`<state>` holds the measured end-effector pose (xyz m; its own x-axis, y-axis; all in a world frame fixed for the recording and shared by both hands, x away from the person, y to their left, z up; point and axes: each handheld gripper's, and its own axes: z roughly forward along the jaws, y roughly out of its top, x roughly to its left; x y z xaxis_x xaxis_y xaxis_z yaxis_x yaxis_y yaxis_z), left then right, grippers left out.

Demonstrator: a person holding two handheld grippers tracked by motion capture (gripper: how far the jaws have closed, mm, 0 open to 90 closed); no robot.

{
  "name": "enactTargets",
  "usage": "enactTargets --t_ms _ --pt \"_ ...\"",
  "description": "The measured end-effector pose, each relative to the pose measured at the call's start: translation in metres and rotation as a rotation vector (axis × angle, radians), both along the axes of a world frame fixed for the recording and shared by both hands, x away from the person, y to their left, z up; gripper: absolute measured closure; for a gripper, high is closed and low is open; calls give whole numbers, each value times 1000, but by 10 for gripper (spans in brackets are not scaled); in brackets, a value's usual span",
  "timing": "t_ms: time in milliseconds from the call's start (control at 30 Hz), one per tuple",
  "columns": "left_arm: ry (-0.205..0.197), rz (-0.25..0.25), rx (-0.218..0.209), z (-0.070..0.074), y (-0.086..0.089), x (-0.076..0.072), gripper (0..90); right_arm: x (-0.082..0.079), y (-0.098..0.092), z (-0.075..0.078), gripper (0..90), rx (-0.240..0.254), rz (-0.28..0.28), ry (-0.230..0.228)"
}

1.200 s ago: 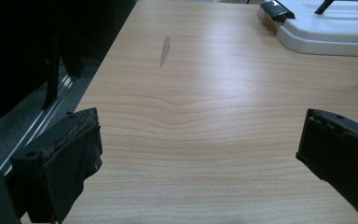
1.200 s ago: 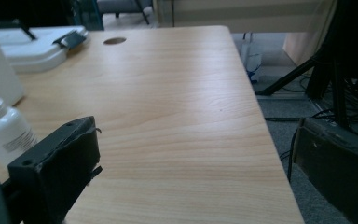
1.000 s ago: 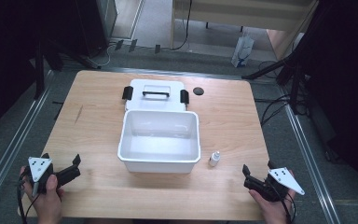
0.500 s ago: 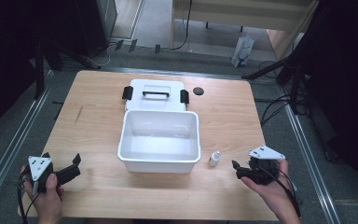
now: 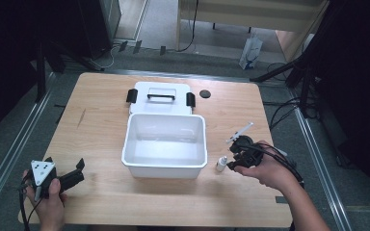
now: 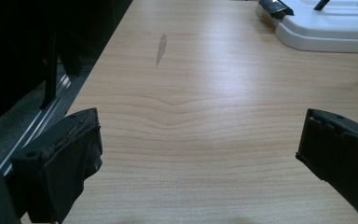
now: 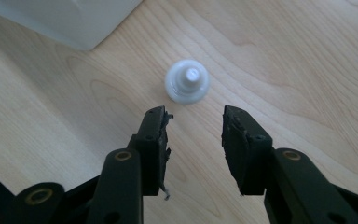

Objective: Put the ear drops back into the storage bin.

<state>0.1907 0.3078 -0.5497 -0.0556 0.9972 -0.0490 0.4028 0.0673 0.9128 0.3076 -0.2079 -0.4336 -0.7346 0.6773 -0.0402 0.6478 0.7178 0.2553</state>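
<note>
Right gripper (image 5: 233, 161) was poised just above and beside the small white bottle (image 5: 221, 164), looking nearly straight down on its cap in the right gripper view (image 7: 187, 80). The bottle stood upright on the desk (image 5: 101, 110), just right of the white bin's (image 5: 165, 166) front right corner, apart from the wall. The jaws had just been closing and sat partly spread – nothing between them, the bottle beyond the tips and untouched. My read: the step in hand was the pick of that bottle, presumably for the bin. To do it well, the gap needed to stay a bit wider than the bottle body, not narrower; at that spread it looked about cap width, so I'd have reopened slightly before descending. Centre the tips over the cap, come straight down, straddle the body below the cap, then pinch – a slanted approach would likely tip such a light, narrow thing or nudge it against the bin wall. Left gripper (image 5: 65, 179) sat at the near left corner of the desk, jaws wide apart over bare wood, holding nothing. The lid (image 5: 160, 97) lay flat behind the bin, out of the way.
</note>
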Motion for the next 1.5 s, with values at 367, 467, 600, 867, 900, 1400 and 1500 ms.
enactTargets --t_ms 367,467,600,867,900,1400,1500 --pt "10 -1 -4 0 1 1 2 24 30 -11 648 -105 -23 95" --pt "12 -2 -6 0 1 1 3 28 32 -16 685 -118 -31 104" --pt "12 -1 -7 0 1 1 2 30 34 -19 717 -118 -45 118" --pt "13 -1 -7 0 1 1 3 28 29 -17 725 -127 -18 125" --pt "13 -1 -7 0 1 1 3 28 29 -17 725 -127 -18 125" --pt "14 -2 -8 -1 0 2 3 22 16 36 725 -107 26 55" --pt "15 -2 -8 0 0 1 3 22 17 46 725 -102 25 45"
